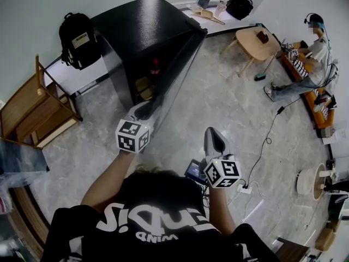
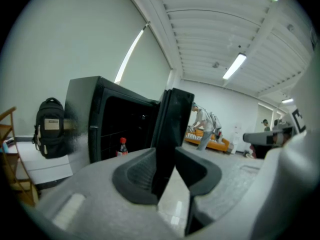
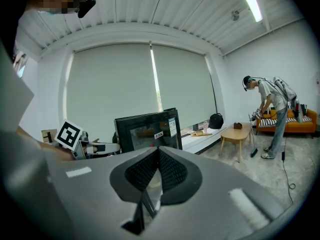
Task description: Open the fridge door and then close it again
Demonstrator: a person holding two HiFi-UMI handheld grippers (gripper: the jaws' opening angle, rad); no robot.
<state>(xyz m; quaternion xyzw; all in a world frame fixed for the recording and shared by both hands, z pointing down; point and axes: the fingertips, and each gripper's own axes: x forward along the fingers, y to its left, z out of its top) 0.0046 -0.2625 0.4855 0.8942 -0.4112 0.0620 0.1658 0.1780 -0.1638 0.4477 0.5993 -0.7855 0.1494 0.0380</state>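
A black fridge (image 1: pixel 147 31) stands against the far wall with its door (image 1: pixel 180 70) swung partly open towards me. A red-capped bottle (image 1: pixel 155 67) sits inside. My left gripper (image 1: pixel 143 111) is at the door's free edge. In the left gripper view the door's edge (image 2: pixel 172 124) runs down between the two dark pads, and the left gripper (image 2: pixel 167 171) is shut on it. My right gripper (image 1: pixel 214 141) hangs further right over the floor, away from the fridge. Its pads meet with nothing between them in the right gripper view (image 3: pixel 157 171), which faces the door's front (image 3: pixel 150 129).
A black backpack (image 1: pixel 79 37) leans on the white bench left of the fridge, and a wooden chair (image 1: pixel 38 111) stands further left. A low wooden table (image 1: pixel 259 40) and a person (image 1: pixel 313 48) by an orange sofa are at the right. A cable (image 1: pixel 267 141) trails across the floor.
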